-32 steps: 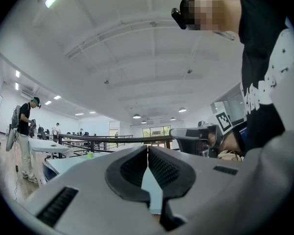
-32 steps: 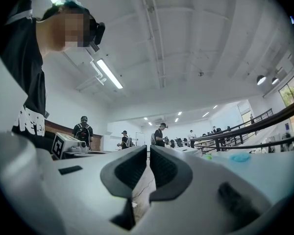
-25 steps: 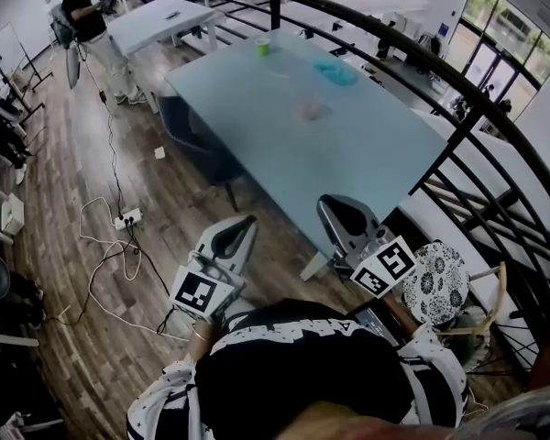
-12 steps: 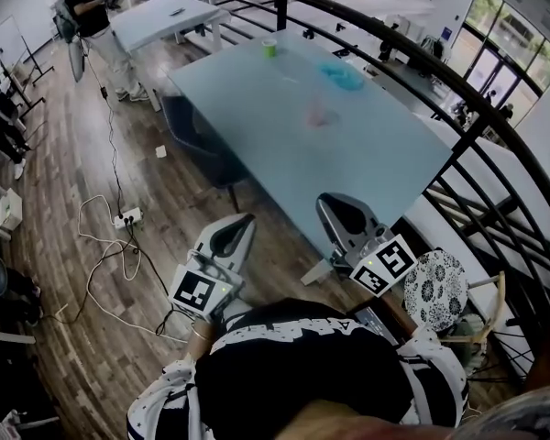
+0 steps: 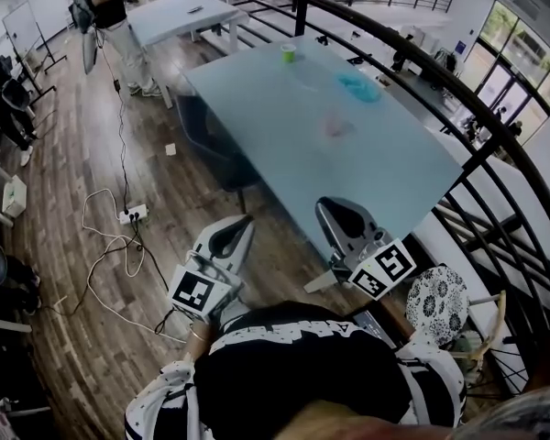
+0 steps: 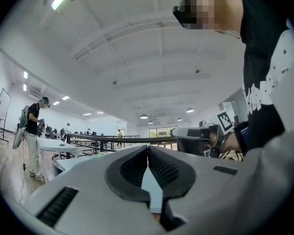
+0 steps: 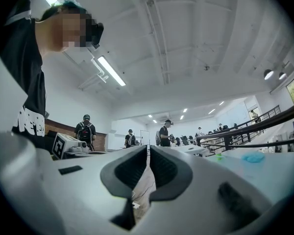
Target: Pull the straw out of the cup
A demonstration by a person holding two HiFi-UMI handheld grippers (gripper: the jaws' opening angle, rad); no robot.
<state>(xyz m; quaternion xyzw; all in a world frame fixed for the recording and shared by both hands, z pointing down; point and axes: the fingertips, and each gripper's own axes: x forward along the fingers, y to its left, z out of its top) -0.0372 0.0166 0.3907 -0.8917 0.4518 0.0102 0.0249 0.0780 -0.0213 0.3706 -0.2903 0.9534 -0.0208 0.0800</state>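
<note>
A pale, pinkish clear cup (image 5: 335, 126) stands near the middle of the light blue table (image 5: 394, 168). It is too small and blurred to make out a straw. Both grippers are held low, close to my body and well short of the table's near corner. My left gripper (image 5: 241, 225) points up over the wooden floor, and its jaws (image 6: 147, 148) meet at the tips with nothing between them. My right gripper (image 5: 335, 211) is just before the table's near edge, its jaws (image 7: 148, 148) likewise closed on nothing.
A green cup (image 5: 288, 53) and a blue object (image 5: 359, 85) sit on the table's far part. A dark curved railing (image 5: 458, 90) runs along the table's right side. Cables and a power strip (image 5: 128, 215) lie on the floor at left. A person (image 5: 110, 7) stands by another table (image 5: 179, 12).
The table and cup have slid lower and to the right in the head view, so my viewpoint has shifted. Both grippers keep their pose and stay shut.
</note>
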